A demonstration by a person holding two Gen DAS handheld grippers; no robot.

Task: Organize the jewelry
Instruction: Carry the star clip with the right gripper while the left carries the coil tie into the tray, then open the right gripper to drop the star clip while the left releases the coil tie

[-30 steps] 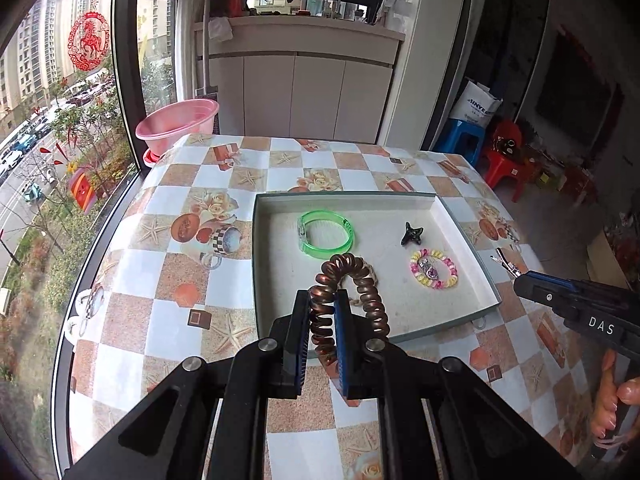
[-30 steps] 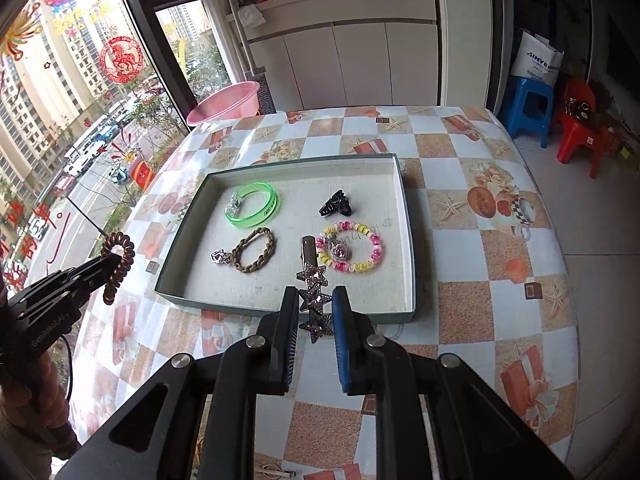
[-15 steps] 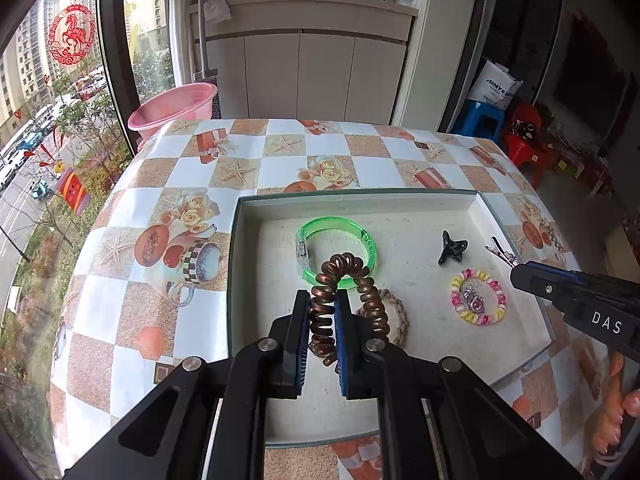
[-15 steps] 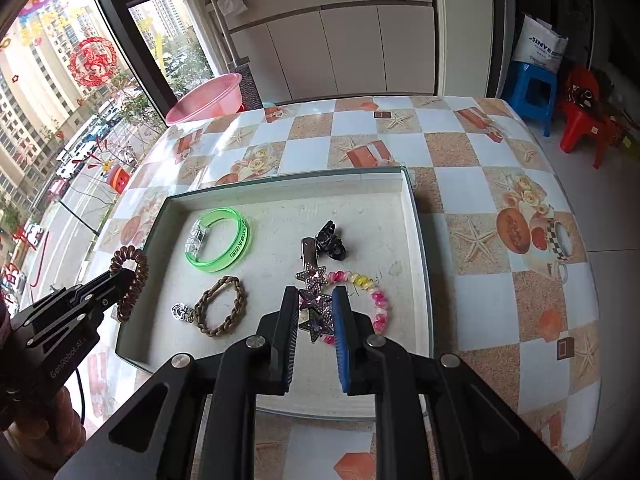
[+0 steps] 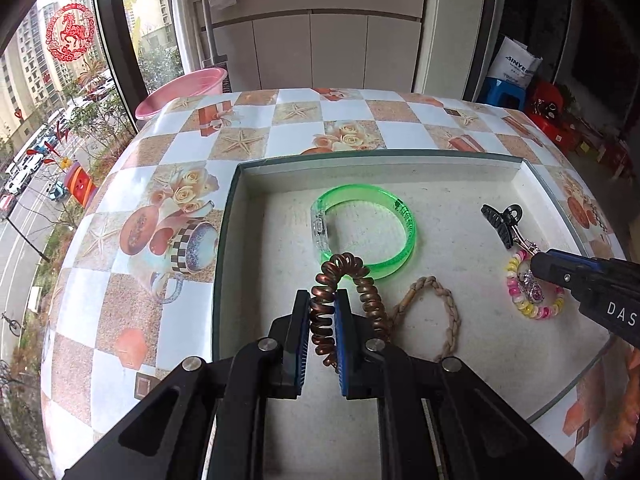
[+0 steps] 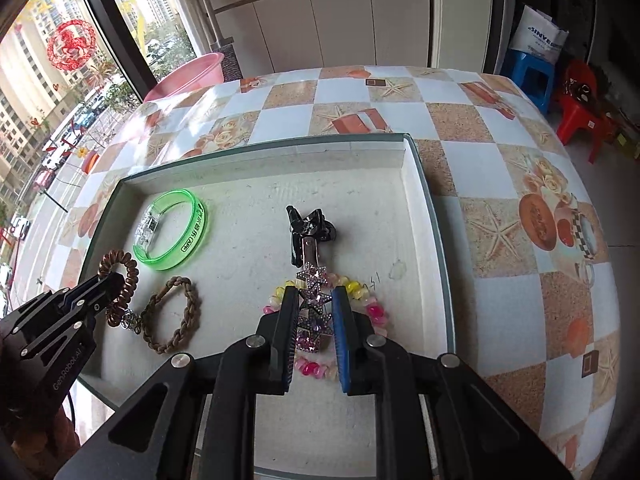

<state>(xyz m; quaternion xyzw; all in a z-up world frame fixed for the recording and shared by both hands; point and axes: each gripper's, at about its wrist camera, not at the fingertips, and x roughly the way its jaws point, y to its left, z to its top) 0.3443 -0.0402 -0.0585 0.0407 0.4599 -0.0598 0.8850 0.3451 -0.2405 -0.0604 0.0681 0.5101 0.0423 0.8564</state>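
A shallow grey-rimmed tray (image 5: 228,216) (image 6: 424,184) lies on the tiled table. In it are a green bangle (image 5: 366,232) (image 6: 172,236), a braided brown bracelet (image 5: 436,312) (image 6: 172,316), a black claw clip (image 5: 502,222) (image 6: 310,228) and a pink-yellow bead bracelet (image 5: 532,300) (image 6: 372,312). My left gripper (image 5: 323,312) (image 6: 108,280) is shut on a copper spiral hair tie (image 5: 344,268) (image 6: 120,268), over the tray's left part. My right gripper (image 6: 314,308) (image 5: 538,264) is shut on a rhinestone star hair clip (image 6: 314,304), above the bead bracelet.
A pink basin (image 5: 180,90) (image 6: 188,76) stands past the table's far left corner. White cabinets (image 5: 320,40) stand behind the table. A blue stool (image 6: 528,76) and red chair (image 6: 580,112) stand on the floor at the right. A window lies to the left.
Both grippers have moved forward from the table's near edge to over the tray, each still holding its item. The tray now looks closer in both views.
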